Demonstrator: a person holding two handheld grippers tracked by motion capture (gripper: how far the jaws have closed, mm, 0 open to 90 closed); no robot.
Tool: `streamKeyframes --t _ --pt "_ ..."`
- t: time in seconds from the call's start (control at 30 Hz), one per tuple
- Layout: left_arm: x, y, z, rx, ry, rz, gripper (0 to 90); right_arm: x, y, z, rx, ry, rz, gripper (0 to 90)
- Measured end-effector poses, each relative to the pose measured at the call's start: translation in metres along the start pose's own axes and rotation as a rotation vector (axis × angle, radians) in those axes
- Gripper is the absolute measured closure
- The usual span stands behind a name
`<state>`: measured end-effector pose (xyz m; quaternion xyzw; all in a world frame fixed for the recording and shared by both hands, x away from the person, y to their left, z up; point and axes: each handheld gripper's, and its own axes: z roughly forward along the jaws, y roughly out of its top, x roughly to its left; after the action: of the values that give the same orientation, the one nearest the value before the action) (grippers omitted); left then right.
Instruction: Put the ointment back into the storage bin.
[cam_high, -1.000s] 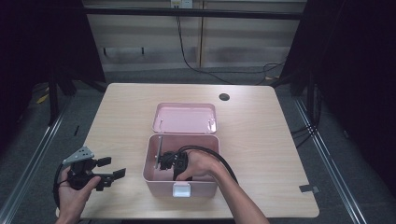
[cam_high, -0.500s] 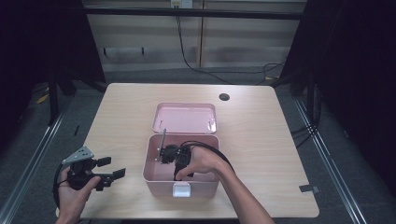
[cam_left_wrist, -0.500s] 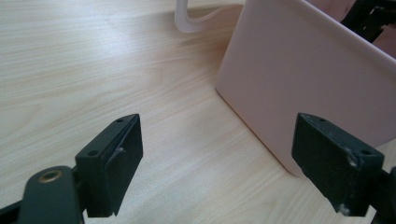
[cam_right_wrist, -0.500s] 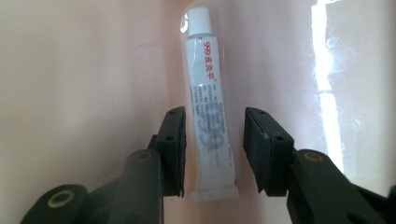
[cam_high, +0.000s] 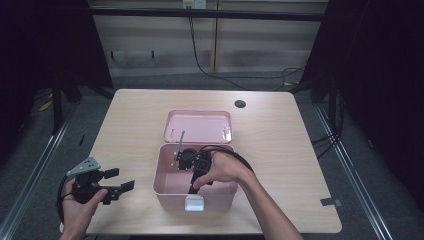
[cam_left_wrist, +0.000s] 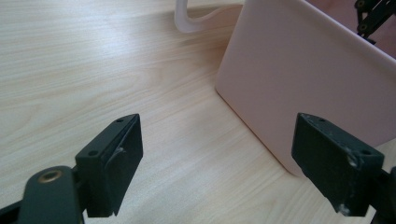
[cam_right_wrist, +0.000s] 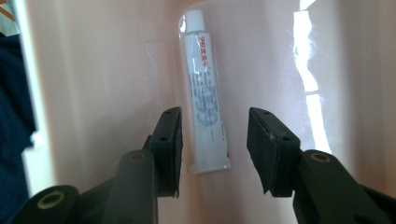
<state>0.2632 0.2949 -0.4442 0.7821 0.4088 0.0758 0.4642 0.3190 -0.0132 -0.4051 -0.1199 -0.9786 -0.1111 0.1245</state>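
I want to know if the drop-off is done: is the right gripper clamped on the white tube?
No: the right gripper has its jaws apart, clear of the white tube lying on the floor of the pink box.

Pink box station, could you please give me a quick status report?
Right gripper over the white tube, jaws just opened, tube lying free on the pink box floor. Left gripper open beside the box. Nothing in the way.

You worked in what looked like a lab recording bay: a pale wood surface with a cable hole, dark curtains at both sides, metal floor rails, and loose cables along the back wall.
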Motion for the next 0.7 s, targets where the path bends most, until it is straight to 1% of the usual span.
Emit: streamKeyframes --t 0.03,0.07,0.17,0.2,0.3,0.37,0.43,0.5,0.7 --pt "0.000 0.000 0.000 0.000 0.000 0.000 16.7 0.001 -0.001 -0.003 0.004 -0.003 -0.003 56.6" --pt "0.000 0.000 0.000 0.001 0.000 0.001 16.7 0.002 -0.002 -0.008 -0.001 -0.010 0.006 56.5" --pt "0.000 0.000 0.000 0.000 0.000 0.000 16.7 0.002 -0.004 -0.012 -0.007 -0.021 0.004 56.6" --pt "0.000 0.000 0.000 0.001 0.001 0.000 16.7 0.002 -0.006 -0.017 -0.007 -0.025 0.005 56.5" --pt "0.000 0.000 0.000 0.001 0.000 0.001 16.7 0.002 -0.007 -0.019 -0.008 -0.032 -0.002 56.4" --pt "0.000 0.000 0.000 0.003 0.002 0.002 16.7 0.004 -0.008 -0.025 -0.012 -0.037 0.001 56.2" --pt "0.000 0.000 0.000 0.003 0.002 0.003 16.7 0.004 -0.010 -0.028 -0.003 -0.044 0.002 55.9" --pt "0.000 0.000 0.000 0.004 0.004 0.002 16.7 0.004 -0.011 -0.029 -0.010 -0.041 0.002 55.9" --pt "0.000 0.000 0.000 0.005 0.004 0.003 16.7 0.005 -0.016 -0.038 -0.017 -0.049 0.016 55.6"
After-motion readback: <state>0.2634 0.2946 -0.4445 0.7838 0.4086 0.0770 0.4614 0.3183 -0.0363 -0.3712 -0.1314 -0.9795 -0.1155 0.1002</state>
